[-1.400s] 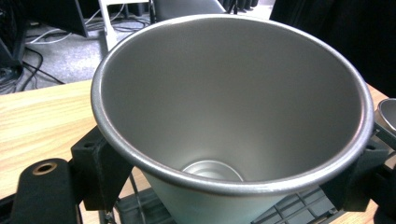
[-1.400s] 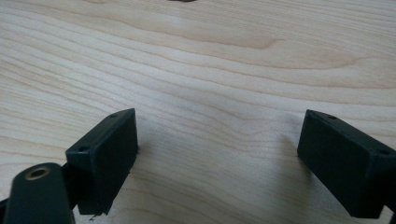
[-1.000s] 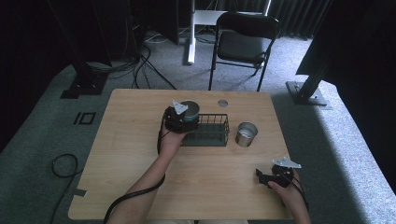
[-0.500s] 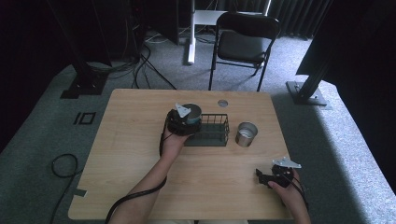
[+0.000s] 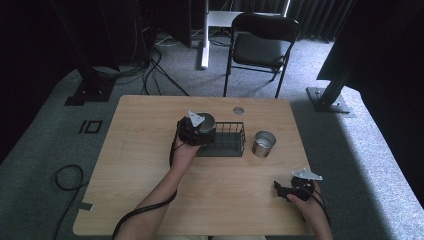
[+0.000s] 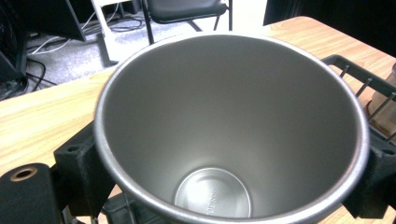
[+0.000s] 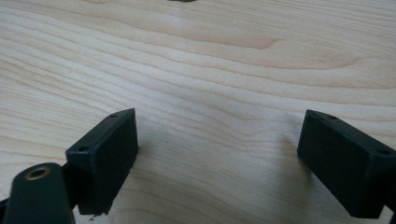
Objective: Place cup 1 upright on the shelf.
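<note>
A steel cup [image 6: 224, 116] stands at the left end of the black wire basket [image 5: 231, 143], its mouth facing up. My left gripper [image 5: 199, 131] reaches over that end of the basket, with one jaw on each side of the cup [image 5: 207, 120]. The jaws have just been opening, and the cup is still between them. I cannot make out a gap at the pads under the flared rim. My right gripper [image 5: 281, 189] rests near the table's front right edge. Its jaws [image 7: 217, 154] stand wide open over bare wood with nothing between them.
A second steel cup [image 5: 263, 143] stands on the table just right of the basket. A small round grommet [image 5: 238, 110] sits in the table's far edge. A black folding chair [image 5: 260, 47] stands beyond the table.
</note>
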`<state>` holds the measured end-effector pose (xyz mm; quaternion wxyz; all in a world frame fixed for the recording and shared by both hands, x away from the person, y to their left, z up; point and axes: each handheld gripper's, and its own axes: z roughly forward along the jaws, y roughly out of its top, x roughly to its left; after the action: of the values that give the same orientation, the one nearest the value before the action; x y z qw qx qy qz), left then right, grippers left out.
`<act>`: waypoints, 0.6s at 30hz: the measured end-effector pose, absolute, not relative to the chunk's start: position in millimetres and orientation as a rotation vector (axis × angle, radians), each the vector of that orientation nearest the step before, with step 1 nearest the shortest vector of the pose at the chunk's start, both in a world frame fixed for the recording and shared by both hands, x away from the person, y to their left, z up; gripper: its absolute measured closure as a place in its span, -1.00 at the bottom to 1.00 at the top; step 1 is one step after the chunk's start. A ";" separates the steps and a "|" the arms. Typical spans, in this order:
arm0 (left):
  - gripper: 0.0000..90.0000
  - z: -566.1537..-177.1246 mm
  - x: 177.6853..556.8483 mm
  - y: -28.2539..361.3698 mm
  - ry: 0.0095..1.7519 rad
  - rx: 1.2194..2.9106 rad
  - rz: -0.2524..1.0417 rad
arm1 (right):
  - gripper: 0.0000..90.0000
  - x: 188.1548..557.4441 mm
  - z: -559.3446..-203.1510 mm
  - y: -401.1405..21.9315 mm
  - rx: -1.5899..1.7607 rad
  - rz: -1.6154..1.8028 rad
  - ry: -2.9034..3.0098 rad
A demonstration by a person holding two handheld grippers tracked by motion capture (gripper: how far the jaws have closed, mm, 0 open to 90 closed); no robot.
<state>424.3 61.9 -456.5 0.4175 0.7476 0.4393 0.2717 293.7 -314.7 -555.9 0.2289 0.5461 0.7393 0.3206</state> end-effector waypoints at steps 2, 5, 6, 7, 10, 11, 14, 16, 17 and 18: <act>-0.96 -454.5 423.4 62.4 1.090 1.872 0.657 | -0.74 293.7 -555.9 -314.6 1.504 0.883 2.035; -0.96 -451.3 419.4 62.0 1.067 1.876 0.656 | -0.74 293.7 -555.9 -314.7 1.503 0.882 2.035; -0.96 -450.5 418.3 62.1 1.068 1.883 0.667 | -0.74 293.7 -555.9 -314.7 1.503 0.882 2.035; -0.96 -449.9 417.3 63.0 1.062 1.886 0.667 | -0.74 293.7 -555.9 -314.7 1.503 0.882 2.035; -0.96 -448.6 415.2 66.1 1.059 1.883 0.671 | -0.74 293.8 -555.9 -314.7 1.503 0.882 2.035; -0.96 -448.1 414.6 67.2 1.057 1.886 0.670 | -0.74 293.8 -555.9 -314.7 1.503 0.882 2.035; -0.96 -446.0 412.4 70.0 1.044 1.884 0.686 | -0.74 293.7 -555.9 -314.6 1.504 0.882 2.035; -0.96 -444.6 410.0 71.6 1.037 1.877 0.700 | -0.74 293.7 -555.9 -314.6 1.503 0.882 2.035; -0.96 -443.7 408.7 72.6 1.035 1.872 0.696 | -0.74 293.7 -555.9 -314.7 1.503 0.882 2.035; -0.96 -442.9 407.4 73.9 1.033 1.869 0.694 | -0.74 293.8 -555.9 -314.7 1.502 0.882 2.035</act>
<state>407.4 73.9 -442.9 0.4333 0.7501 0.4147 0.2787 293.8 -314.7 -555.9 0.2292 0.5459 0.7394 0.3205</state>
